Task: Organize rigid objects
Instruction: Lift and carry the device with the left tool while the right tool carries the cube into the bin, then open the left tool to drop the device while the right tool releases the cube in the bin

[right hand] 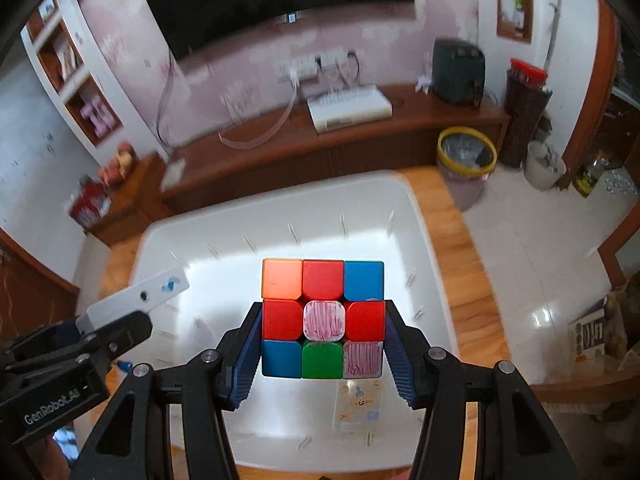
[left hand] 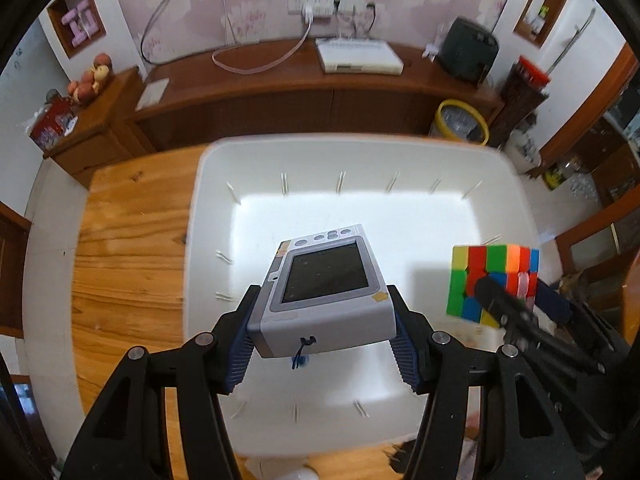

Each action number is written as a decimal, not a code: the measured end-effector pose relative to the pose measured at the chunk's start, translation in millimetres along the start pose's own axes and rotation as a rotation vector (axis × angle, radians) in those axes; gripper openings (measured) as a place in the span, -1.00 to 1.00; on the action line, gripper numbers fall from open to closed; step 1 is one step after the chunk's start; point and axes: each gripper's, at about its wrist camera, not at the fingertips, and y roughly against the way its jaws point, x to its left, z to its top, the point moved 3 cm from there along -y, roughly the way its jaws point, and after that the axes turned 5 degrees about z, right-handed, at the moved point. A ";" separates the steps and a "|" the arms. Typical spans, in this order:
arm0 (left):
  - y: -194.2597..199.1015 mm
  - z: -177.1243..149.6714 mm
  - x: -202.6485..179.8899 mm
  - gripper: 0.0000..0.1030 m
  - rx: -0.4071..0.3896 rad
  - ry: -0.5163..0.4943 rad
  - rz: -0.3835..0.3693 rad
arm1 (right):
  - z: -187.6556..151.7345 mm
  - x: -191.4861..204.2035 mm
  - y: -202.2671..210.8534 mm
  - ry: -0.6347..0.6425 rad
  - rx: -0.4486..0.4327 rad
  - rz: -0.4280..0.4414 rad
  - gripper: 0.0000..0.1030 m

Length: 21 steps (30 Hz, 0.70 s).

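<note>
My left gripper [left hand: 322,312] is shut on a grey handheld device with a dark screen [left hand: 324,280], holding it above the white bin [left hand: 360,152]. My right gripper [right hand: 323,336] is shut on a colourful puzzle cube [right hand: 323,318], also above the bin [right hand: 280,200]. In the left wrist view the cube [left hand: 494,268] and the right gripper [left hand: 508,300] are at the right. In the right wrist view the device [right hand: 136,296] and the left gripper's fingers [right hand: 120,330] are at the left.
The bin sits on a wooden table [left hand: 128,248]. A small clear card with stickers [right hand: 358,404] lies on the bin floor. Beyond are a dark wood cabinet [left hand: 280,92], a white box [left hand: 358,56] and a yellow-rimmed waste bin [left hand: 462,120].
</note>
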 end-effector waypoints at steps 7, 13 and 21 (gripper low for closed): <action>-38.5 -10.0 -7.4 0.21 0.042 -0.057 0.058 | -25.7 4.7 -38.5 0.053 0.096 0.002 0.10; -39.2 -14.4 -5.0 0.23 0.055 -0.048 0.054 | -34.0 10.3 -33.1 0.096 0.117 -0.021 0.13; 3.5 -17.6 5.2 0.74 -0.030 -0.040 0.055 | -39.4 10.5 -8.2 0.090 0.067 0.009 0.41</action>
